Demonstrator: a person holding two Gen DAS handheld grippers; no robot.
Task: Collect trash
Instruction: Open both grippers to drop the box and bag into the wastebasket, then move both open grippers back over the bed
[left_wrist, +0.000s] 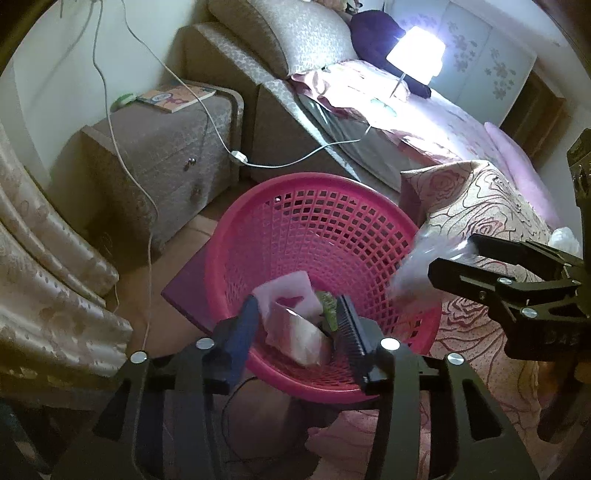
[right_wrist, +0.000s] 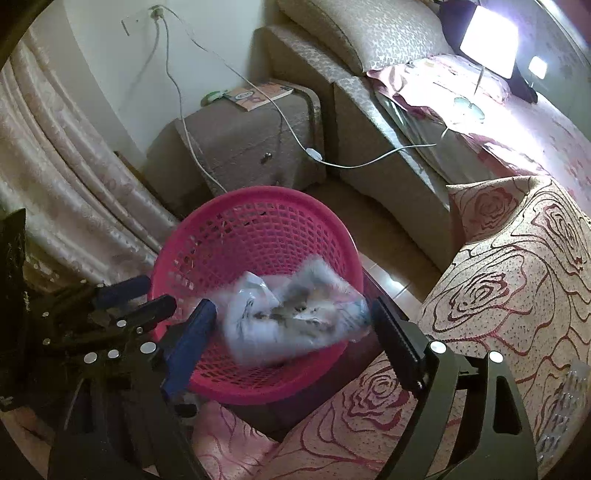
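A pink plastic mesh basket (left_wrist: 332, 236) stands on the floor beside the bed; it also shows in the right wrist view (right_wrist: 258, 236). My left gripper (left_wrist: 299, 314) is open over its near rim, with a crumpled paper carton and white foam piece (left_wrist: 295, 325) lying in the basket between its fingers. My right gripper (right_wrist: 291, 314) is open above the basket. A crumpled clear plastic bag (right_wrist: 291, 314), blurred, sits between its fingers over the basket. In the left wrist view the right gripper (left_wrist: 465, 258) and the bag (left_wrist: 417, 266) are at the basket's right rim.
A rose-patterned bedcover (right_wrist: 517, 277) lies to the right. A bedside cabinet (left_wrist: 166, 147) with a book (left_wrist: 177, 98) stands behind the basket. White cables (left_wrist: 147, 206) hang from the wall. Curtains (left_wrist: 44, 258) are on the left. A lit lamp (left_wrist: 415, 53) sits on the bed.
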